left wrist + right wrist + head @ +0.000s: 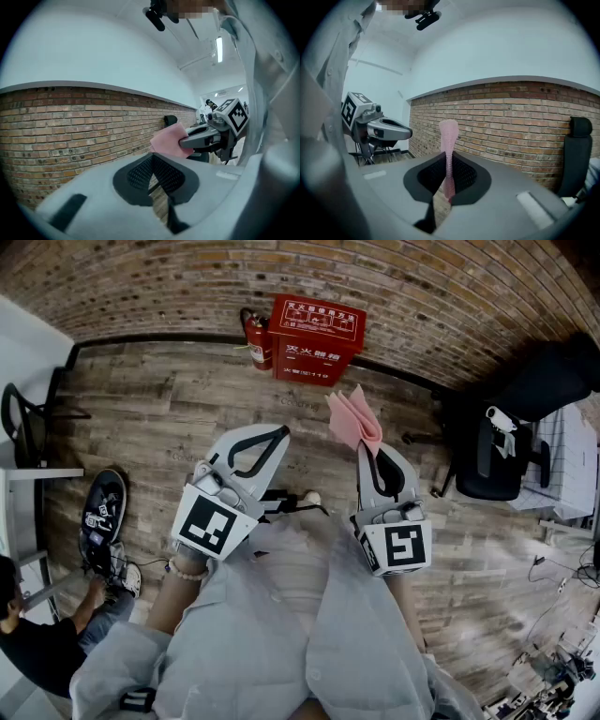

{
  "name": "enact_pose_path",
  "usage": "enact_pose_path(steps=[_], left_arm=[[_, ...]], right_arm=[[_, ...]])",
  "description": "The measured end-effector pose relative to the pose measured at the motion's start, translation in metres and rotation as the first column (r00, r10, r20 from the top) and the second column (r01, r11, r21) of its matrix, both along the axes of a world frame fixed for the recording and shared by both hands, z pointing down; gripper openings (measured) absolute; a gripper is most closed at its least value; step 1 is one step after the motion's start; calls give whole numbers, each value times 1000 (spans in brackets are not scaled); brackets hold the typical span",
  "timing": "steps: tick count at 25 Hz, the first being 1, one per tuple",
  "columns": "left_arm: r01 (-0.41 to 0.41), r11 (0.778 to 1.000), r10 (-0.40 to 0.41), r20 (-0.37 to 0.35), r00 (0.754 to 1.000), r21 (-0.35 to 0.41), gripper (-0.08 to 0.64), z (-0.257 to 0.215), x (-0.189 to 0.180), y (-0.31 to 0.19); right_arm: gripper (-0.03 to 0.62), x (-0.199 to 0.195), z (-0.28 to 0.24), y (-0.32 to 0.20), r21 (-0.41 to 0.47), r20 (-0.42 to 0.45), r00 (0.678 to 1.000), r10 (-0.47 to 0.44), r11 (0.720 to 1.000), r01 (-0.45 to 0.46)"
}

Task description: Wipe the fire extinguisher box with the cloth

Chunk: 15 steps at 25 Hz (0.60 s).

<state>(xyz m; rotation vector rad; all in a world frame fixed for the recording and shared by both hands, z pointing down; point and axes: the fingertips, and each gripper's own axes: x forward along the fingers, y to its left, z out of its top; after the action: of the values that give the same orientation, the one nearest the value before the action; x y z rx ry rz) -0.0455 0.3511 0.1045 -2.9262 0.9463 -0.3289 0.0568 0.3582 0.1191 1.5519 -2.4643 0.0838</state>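
The red fire extinguisher box [316, 338] stands on the wooden floor against the brick wall, well ahead of both grippers. A red extinguisher [259, 341] stands at its left side. My right gripper [371, 452] is shut on a folded pink cloth [354, 420], which sticks out past the jaw tips toward the box. In the right gripper view the pink cloth [448, 154] runs upright between the closed jaws. My left gripper [273, 435] is shut with nothing in it and points at the floor left of the cloth. The left gripper view shows the pink cloth [168, 139] held by the right gripper.
A black office chair [492, 457] stands at the right, close to the wall. At the left are a white desk edge [19, 474], another chair [23, 423] and a seated person [42, 638] with a black bag [103, 512] on the floor.
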Motion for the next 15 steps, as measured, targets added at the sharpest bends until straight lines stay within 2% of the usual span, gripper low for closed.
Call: enact_pose_path(steps=[15], left_arm=[[13,1000,-13,4,1000,-3,-12,2,7,0]], right_arm=[[18,6,2,-1,-1,6,1000,-12,1000,12]])
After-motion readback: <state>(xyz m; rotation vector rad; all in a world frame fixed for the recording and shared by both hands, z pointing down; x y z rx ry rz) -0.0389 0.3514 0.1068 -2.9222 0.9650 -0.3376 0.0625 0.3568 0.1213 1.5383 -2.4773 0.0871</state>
